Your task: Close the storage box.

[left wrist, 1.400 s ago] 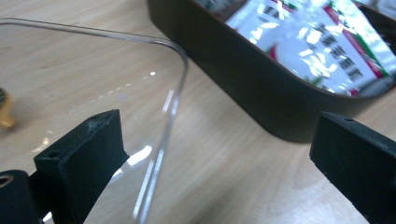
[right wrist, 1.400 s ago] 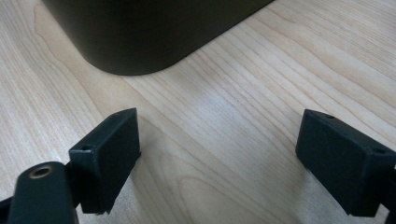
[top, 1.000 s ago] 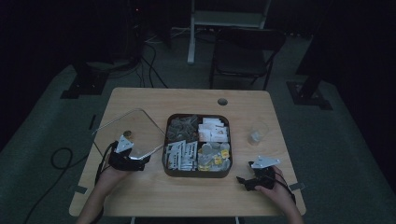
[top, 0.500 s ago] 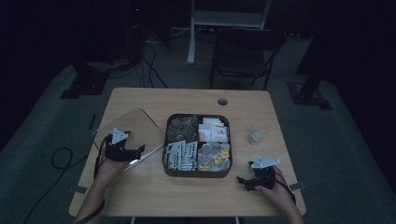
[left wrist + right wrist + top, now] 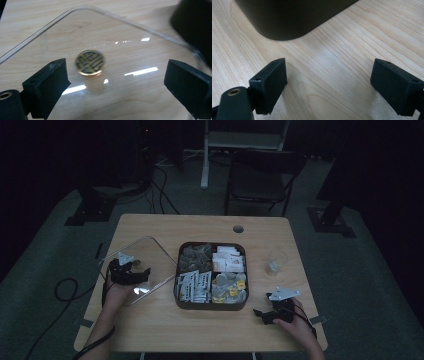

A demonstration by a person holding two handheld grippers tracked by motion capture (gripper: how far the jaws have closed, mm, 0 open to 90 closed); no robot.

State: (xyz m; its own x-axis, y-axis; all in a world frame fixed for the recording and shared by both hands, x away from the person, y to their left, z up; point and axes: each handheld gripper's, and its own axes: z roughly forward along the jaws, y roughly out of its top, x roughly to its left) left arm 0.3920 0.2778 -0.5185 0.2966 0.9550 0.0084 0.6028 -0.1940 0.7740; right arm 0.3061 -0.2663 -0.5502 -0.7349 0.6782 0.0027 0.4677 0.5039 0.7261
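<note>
The high view sits above the person's edge of the light wooden table [image 5: 210,330] and looks forward and down, far enough back to catch the floor and a dark folding chair [image 5: 260,175] beyond. The left gripper view rides low and close, looking down between its own black jaws at the clear square lid with a round gold emblem [image 5: 90,62]; same lid [image 5: 145,265] sits left in the high view. The right gripper view skims the tabletop, very near the dark rounded-square compartment tray [image 5: 287,17], also central from above [image 5: 210,305].
</note>
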